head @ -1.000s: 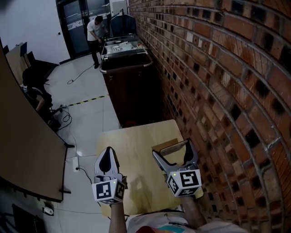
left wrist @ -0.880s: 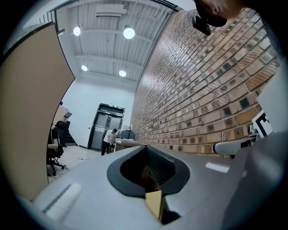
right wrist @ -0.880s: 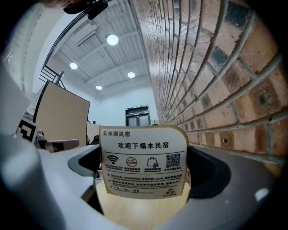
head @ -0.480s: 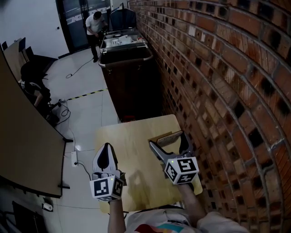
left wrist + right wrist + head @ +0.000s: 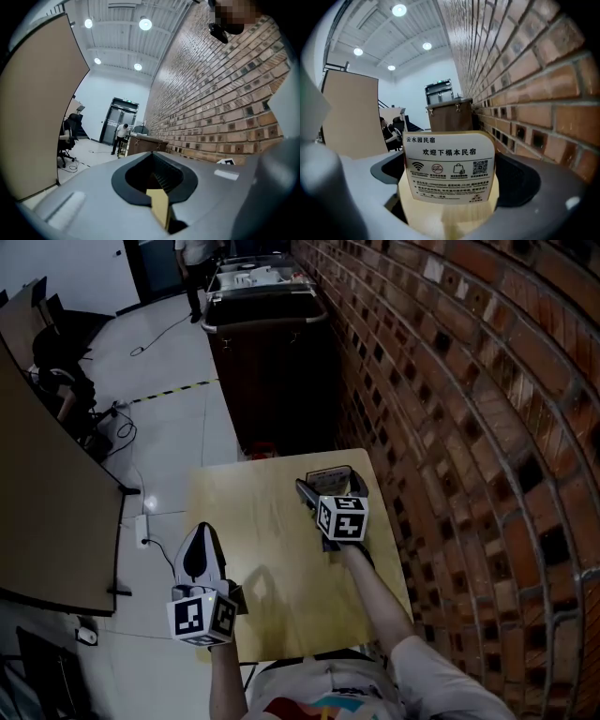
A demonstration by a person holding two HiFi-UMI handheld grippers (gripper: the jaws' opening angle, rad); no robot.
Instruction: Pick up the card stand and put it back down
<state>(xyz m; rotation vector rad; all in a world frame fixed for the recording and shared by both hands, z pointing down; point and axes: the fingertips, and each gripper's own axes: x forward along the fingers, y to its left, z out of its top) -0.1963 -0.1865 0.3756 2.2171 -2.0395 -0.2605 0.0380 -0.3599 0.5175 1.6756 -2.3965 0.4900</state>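
Card stand (image 5: 449, 173), frame centre: likely light, rigid; grip it low | right hand-held gripper (image 5: 330, 486) spread astride it | left hand-held gripper (image 5: 199, 535) pressed together.

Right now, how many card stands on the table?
1. The card stand sits at the table's far right, by the brick wall, between the right gripper's jaws. No other shows, though that gripper hides some tabletop.
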